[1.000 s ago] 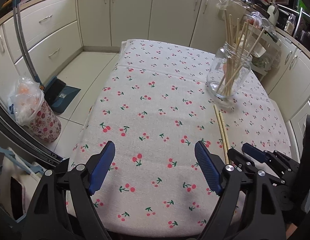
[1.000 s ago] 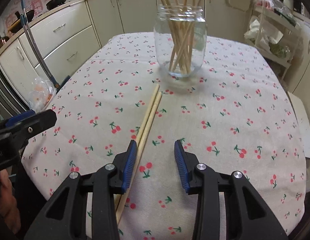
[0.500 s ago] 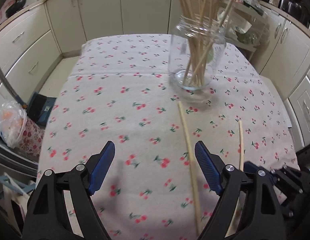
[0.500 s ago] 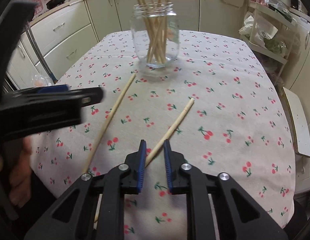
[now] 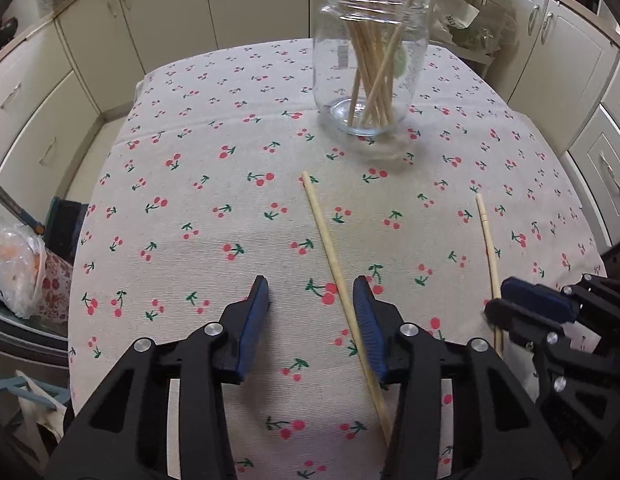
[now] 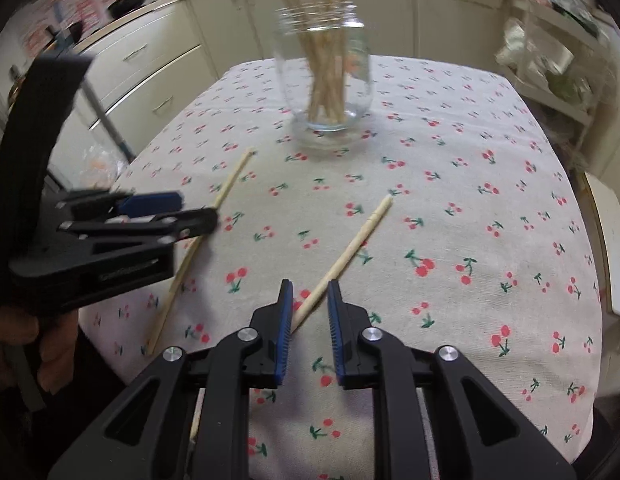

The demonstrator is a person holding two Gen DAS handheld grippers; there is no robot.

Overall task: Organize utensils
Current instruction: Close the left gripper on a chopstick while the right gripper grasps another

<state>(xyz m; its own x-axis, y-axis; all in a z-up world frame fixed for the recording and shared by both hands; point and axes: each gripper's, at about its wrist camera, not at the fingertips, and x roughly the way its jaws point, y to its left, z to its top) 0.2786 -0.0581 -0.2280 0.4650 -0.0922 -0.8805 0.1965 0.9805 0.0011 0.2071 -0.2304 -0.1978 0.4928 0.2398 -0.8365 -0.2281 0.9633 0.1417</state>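
Since a second ago, the two chopsticks that lay side by side have been parted, and the left gripper (image 5: 310, 312) has been brought over one of them with its jaws closing from wide.

Cream kitchen cabinets (image 5: 158, 20) are seen around the table from nine to three o'clock in both views. The cherry-print tablecloth (image 5: 198, 208) fills the middle of each frame. A bagged floral container (image 5: 26, 264) is seen on the floor at nine o'clock of the left wrist view.

The glass jar (image 5: 370, 64), upright and filled with chopsticks, is placed at twelve o'clock, well apart from both loose sticks. It looms larger than before.

The left chopstick (image 5: 330, 248) lies flat, running from centre toward six o'clock; its near part passes between the left gripper's jaws, just beside the right pad. No pad is clearly pressed on it.

The right chopstick (image 6: 346, 256) is angled toward one o'clock in the right wrist view, its near end between the jaws of the right gripper (image 6: 308, 312). These jaws are narrowly parted and opening, with a gap visible beside the stick, whereas half a second earlier they were pinched nearer.

A hand (image 6: 50, 344) on the left tool is visible at eight o'clock of that view.
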